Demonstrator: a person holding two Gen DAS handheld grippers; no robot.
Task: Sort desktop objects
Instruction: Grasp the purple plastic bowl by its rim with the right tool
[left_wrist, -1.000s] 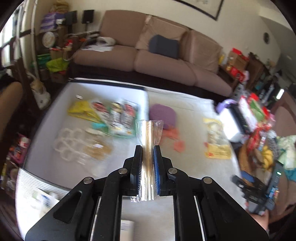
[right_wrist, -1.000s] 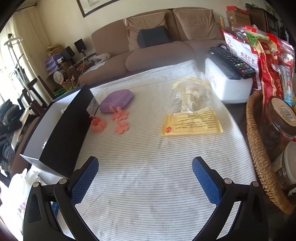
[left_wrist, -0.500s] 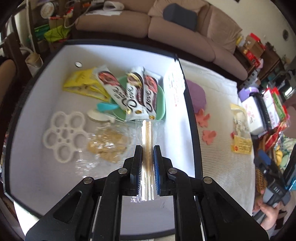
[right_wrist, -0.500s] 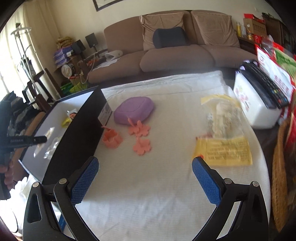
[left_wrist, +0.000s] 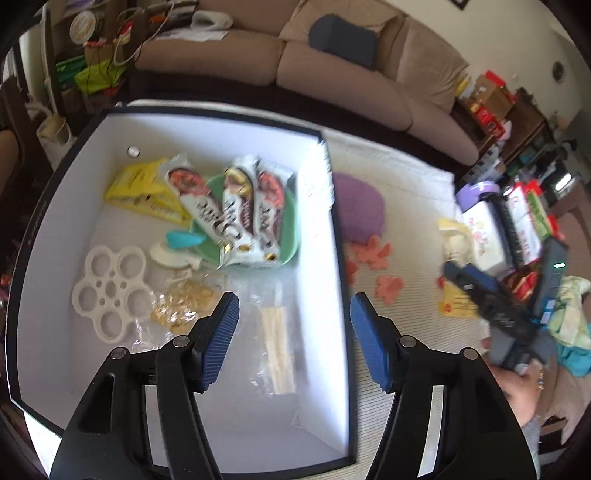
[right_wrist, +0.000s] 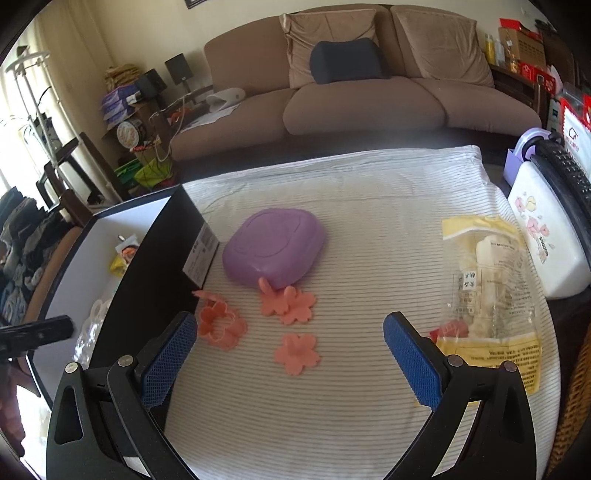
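Note:
My left gripper (left_wrist: 293, 339) is open and empty above a black box with a white inside (left_wrist: 325, 387). A clear packet of wooden sticks (left_wrist: 277, 347) lies on the box floor right below its fingers. Also in the box are snack wrappers on a green plate (left_wrist: 240, 210), a yellow packet (left_wrist: 144, 188) and a white flower-shaped tray (left_wrist: 110, 291). My right gripper (right_wrist: 288, 350) is open and empty over the striped cloth, above a pink flower piece (right_wrist: 297, 352). More pink flower pieces (right_wrist: 288, 302) and a purple case (right_wrist: 275, 251) lie beyond it.
A yellow and clear bag (right_wrist: 487, 295) lies on the cloth at right. A white box (right_wrist: 546, 243) with a remote control on it stands at the far right, beside a wicker basket (right_wrist: 576, 406). The box's black wall (right_wrist: 147, 288) borders the cloth on the left.
My left gripper opened and let go of the stick packet, which now lies in the box. My right gripper moved closer to the pink flower pieces and the purple case.

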